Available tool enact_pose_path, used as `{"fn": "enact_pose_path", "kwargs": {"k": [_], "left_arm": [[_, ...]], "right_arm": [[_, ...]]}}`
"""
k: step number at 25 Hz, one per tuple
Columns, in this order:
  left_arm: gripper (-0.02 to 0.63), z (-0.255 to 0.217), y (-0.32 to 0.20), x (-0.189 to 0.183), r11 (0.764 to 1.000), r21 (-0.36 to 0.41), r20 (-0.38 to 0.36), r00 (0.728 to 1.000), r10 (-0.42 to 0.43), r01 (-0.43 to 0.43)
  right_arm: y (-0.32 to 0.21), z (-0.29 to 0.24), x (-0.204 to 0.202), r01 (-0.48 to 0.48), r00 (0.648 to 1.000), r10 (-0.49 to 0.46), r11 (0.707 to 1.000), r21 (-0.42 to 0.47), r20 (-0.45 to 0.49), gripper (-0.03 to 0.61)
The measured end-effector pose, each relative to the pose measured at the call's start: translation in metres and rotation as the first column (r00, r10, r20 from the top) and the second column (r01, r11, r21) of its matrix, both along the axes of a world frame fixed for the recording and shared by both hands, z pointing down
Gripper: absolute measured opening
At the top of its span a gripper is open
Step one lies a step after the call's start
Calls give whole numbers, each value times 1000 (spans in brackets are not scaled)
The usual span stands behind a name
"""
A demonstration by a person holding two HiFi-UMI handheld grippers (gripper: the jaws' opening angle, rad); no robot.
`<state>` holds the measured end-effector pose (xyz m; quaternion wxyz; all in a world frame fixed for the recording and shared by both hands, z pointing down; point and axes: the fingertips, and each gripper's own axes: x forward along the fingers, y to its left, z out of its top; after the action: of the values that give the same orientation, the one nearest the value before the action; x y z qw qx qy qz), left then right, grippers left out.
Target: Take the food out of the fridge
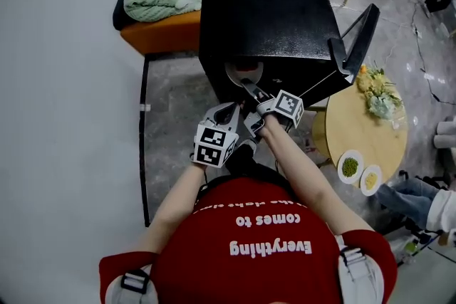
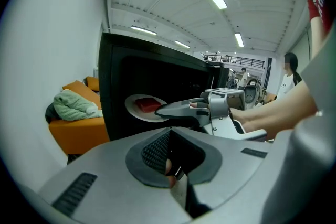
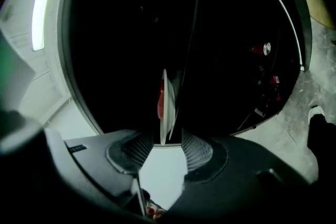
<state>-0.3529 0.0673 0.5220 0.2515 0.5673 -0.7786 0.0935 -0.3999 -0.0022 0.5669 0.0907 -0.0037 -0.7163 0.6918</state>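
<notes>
While red food (image 3: 159, 102) tops white plate (image 3: 166, 118), right tongs (image 3: 168, 138) wide, left tongs (image 2: 170, 132) closed.

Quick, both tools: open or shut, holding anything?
Left tool: shut, empty.
Right tool: open, plate rim between its jaws, not gripped.
</notes>
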Motion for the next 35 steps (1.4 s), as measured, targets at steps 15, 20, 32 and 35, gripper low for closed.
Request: {"fn": "enact_pose_path", "kwargs": {"k": [15,20,32,35], "left_arm": [[5,-4,12,-26,1000,-13,6,1000,-19,19],[5,-11,17,-11,1000,5,18,1000,9,-10],[5,-16,34,66,996,40,23,996,85,-86],[5,-16,39,85,994,44,25,995,95,-96]], "right_arm": [[6,3,23,-1,1000,0,996,-91,-9,58],[12,0,64,14,1000,-14,997,-73,0,58],[40,-26,163,13,997,-13,1000,2,76,59],[47,-29,180,7,996,-8,1000,17,88,60]]}}
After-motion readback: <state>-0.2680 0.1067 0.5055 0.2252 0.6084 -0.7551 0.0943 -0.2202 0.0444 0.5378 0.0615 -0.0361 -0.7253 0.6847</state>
